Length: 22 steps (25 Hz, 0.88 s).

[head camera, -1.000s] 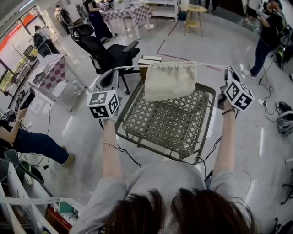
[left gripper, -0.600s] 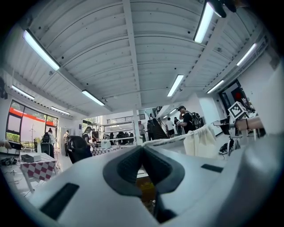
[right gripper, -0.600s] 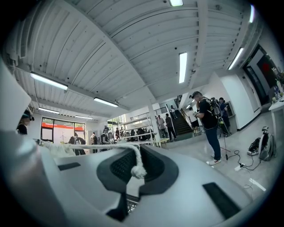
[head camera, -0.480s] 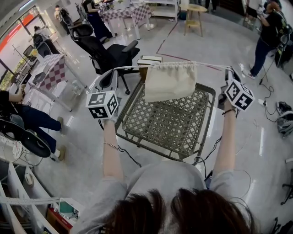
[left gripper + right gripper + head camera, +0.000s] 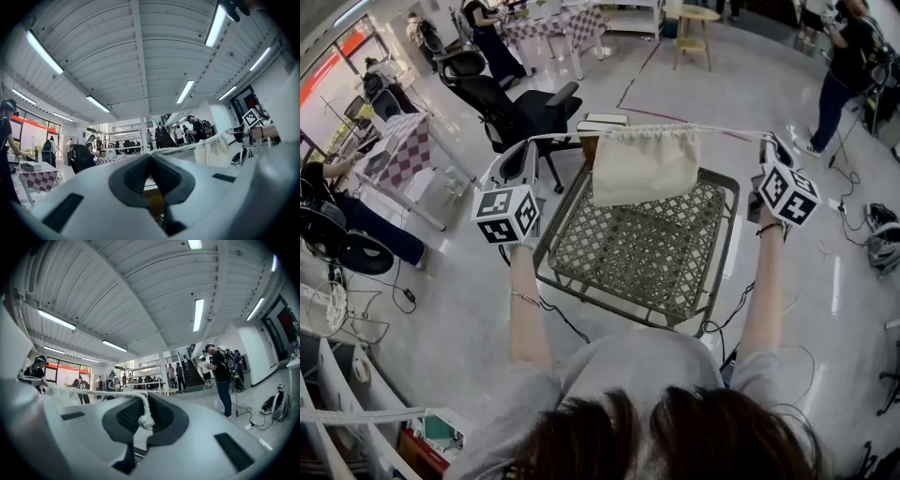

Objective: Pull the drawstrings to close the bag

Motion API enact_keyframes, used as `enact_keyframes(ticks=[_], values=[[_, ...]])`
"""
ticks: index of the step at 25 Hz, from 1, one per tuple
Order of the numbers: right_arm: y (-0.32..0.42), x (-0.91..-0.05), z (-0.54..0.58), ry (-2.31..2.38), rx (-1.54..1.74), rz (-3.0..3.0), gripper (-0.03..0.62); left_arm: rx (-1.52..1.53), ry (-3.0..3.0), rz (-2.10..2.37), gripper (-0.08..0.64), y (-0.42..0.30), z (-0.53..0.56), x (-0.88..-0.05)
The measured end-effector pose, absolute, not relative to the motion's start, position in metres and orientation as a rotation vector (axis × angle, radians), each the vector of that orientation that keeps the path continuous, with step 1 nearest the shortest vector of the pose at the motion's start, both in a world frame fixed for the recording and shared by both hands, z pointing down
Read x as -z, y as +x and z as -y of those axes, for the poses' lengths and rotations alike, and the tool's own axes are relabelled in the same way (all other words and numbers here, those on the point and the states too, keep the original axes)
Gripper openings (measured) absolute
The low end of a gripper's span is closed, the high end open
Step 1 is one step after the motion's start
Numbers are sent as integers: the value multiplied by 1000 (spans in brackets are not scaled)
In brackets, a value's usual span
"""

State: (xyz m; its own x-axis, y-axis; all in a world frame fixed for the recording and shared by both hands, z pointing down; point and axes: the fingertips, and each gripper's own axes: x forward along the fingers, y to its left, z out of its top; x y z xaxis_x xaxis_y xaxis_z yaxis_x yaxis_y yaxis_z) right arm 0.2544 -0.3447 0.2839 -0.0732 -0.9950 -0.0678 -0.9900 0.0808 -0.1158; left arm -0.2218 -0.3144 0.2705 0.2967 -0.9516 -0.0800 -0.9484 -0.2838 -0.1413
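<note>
A cream cloth bag [image 5: 645,167] hangs in the air over the far end of a lattice tray [image 5: 581,272], its mouth gathered into ruffles. A white drawstring [image 5: 731,132] runs taut from each side of the mouth. My left gripper [image 5: 528,150] is shut on the left cord end, and in the left gripper view its jaws [image 5: 150,157] meet, with the cord [image 5: 180,148] leading right to the bag [image 5: 213,149]. My right gripper [image 5: 769,145] is shut on the right cord. In the right gripper view the cord's knot [image 5: 146,423] sits at the closed jaws [image 5: 143,404].
A black office chair [image 5: 520,108] stands just beyond my left gripper, with stacked boxes [image 5: 602,122] behind the bag. Checkered tables [image 5: 408,141] are at the left. Cables [image 5: 717,323] trail on the floor by the tray. People stand at the back and right.
The grippers, cords and bag have kept still. A seated person at the far left edge has shifted position.
</note>
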Motion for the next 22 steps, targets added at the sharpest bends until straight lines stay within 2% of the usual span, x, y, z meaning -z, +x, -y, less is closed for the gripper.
enact_keyframes(ticks=[22], values=[[263, -293, 344, -2029, 67, -2232, 25, 35, -2389, -1773, 26, -213, 311, -274]])
